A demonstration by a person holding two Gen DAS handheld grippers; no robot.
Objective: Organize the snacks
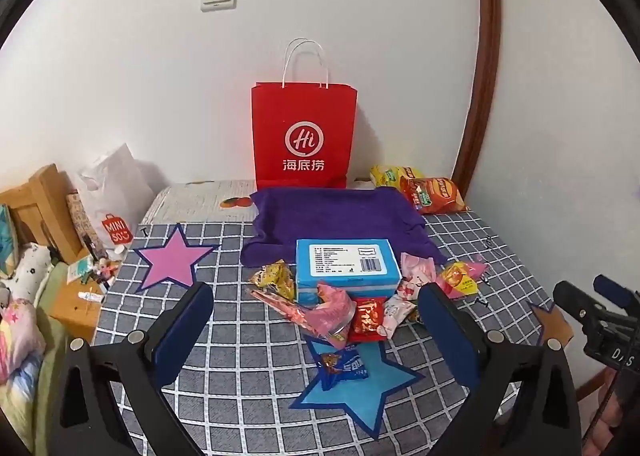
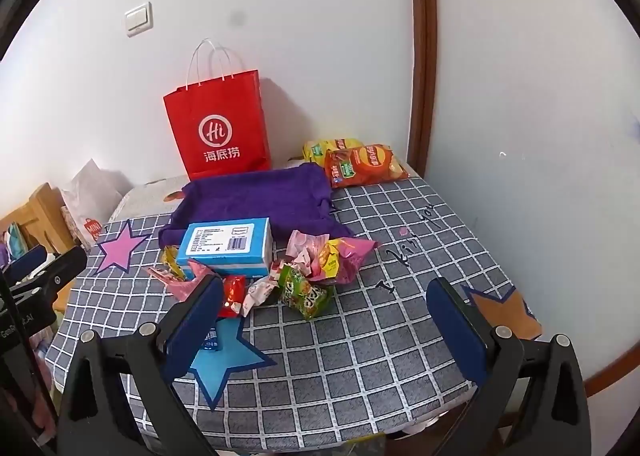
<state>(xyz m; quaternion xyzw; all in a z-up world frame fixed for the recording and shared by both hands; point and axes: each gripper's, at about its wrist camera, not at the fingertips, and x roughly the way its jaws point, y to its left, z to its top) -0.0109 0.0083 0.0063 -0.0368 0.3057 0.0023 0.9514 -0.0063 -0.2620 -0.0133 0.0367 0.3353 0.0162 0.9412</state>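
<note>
Small snack packets lie in a heap around a blue box on the checked tablecloth: a pink packet, a red one, a green one, a blue one on a blue paper star. Two chip bags lie at the back right. My left gripper hangs open above the heap with nothing held. My right gripper is open too, in front of the heap.
A red paper bag stands against the wall behind a purple cloth. A pink star and an orange star lie on the cloth. A wooden bedside stand with clutter is at left.
</note>
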